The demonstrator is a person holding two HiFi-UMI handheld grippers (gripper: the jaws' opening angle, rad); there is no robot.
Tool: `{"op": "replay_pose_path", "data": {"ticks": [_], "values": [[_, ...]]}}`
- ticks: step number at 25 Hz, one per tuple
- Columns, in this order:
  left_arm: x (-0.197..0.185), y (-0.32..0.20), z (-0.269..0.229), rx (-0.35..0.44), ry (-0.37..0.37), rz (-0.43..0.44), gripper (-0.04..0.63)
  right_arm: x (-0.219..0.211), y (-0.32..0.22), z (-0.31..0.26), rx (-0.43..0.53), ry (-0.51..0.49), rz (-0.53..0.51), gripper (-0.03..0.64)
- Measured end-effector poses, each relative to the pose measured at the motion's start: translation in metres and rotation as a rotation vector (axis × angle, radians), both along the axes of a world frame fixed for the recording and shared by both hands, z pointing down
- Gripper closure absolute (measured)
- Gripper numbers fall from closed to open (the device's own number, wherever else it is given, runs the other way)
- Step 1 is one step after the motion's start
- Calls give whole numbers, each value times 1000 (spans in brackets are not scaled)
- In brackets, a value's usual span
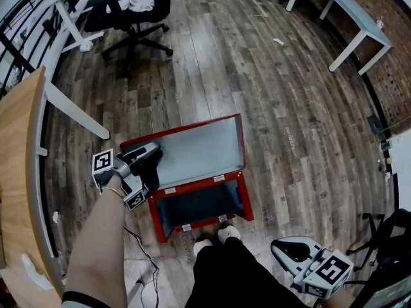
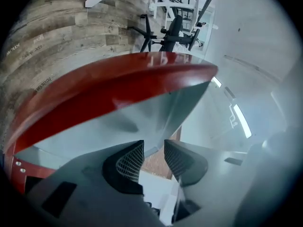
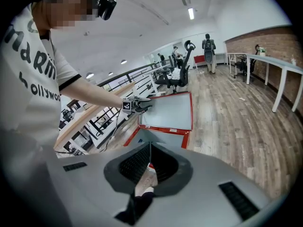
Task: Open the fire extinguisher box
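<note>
The red fire extinguisher box (image 1: 247, 201) lies on the wooden floor with its inside facing up. Its lid (image 1: 199, 149) is swung back and shows a grey inner face. My left gripper (image 1: 154, 153) is at the lid's near left corner. In the left gripper view the lid's red rim (image 2: 118, 86) fills the frame, and its edge runs down between the jaws of the left gripper (image 2: 154, 157), which hold it. My right gripper (image 1: 282, 249) hangs at the lower right, away from the box. In its own view the right gripper (image 3: 150, 162) is shut and empty, and the lid (image 3: 170, 110) is ahead.
A black office chair (image 1: 131, 18) stands at the back left and a white desk (image 1: 350, 18) at the back right. A wooden tabletop (image 1: 16, 159) runs along the left edge. The person's shoes (image 1: 218, 236) are just in front of the box, and a cable (image 1: 144, 262) lies beside them.
</note>
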State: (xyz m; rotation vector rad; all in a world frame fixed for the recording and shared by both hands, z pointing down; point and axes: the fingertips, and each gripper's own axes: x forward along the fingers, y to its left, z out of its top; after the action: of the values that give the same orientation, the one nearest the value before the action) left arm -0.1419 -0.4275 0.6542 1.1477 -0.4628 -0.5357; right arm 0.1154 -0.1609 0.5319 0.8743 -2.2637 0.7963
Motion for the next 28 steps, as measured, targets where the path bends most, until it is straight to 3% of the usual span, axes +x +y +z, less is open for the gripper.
{"op": "replay_pose_path", "data": {"ticks": [8, 14, 21, 28], "values": [[6, 7, -32, 41, 16, 9, 462, -12, -9, -22, 57, -38, -13, 604], [26, 30, -109, 160, 58, 71, 462, -26, -12, -59, 106, -49, -58, 604], [52, 73, -233, 369, 130, 118, 462, -46, -36, -119, 259, -98, -105, 604], [92, 139, -346, 643, 99, 149, 471, -72, -52, -178, 388, -113, -183, 604]]}}
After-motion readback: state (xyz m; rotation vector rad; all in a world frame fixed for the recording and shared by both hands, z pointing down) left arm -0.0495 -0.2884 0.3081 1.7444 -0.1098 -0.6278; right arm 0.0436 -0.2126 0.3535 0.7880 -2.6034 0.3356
